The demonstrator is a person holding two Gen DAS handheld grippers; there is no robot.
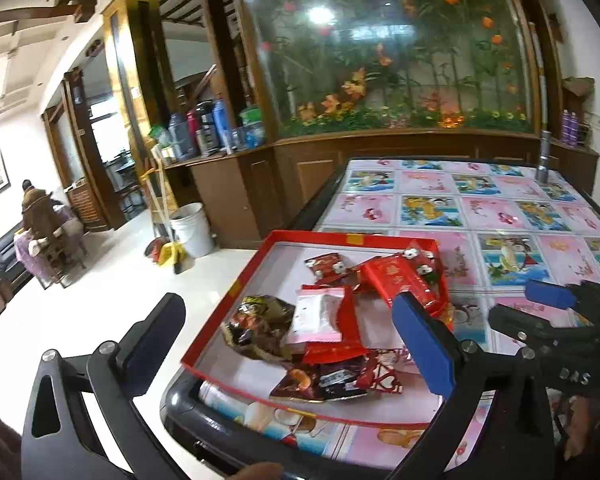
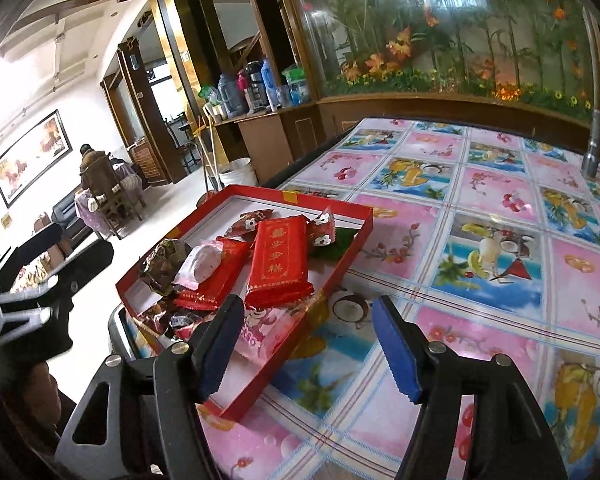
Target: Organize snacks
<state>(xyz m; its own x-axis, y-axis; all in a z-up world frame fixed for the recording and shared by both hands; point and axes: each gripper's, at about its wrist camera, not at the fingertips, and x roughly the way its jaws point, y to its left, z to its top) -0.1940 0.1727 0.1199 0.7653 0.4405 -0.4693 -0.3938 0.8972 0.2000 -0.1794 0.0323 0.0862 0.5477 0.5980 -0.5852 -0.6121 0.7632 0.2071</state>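
Observation:
A shallow red tray [image 1: 220, 308] [image 2: 340, 256] sits at the near left corner of the table and holds a loose pile of snack packets. Among them are a long red packet with gold characters [image 2: 278, 256] [image 1: 400, 280], a white-and-pink packet [image 1: 318, 316] [image 2: 200, 264] and a crinkled dark brown one [image 1: 260, 328] [image 2: 162, 266]. My left gripper [image 1: 288, 308] hovers wide open above the tray's near end, nothing between its pads. Over the tray's right rim my right gripper [image 2: 308, 308] stands open and empty too.
The table wears a pink-and-blue fruit-print cloth [image 2: 480, 240] with a dark raised edge. A metal cylinder [image 1: 543, 160] stands at its far right. Off the table's left are a white bucket [image 1: 190, 228], a bottle-laden cabinet [image 1: 212, 128] and a seated person [image 1: 36, 216].

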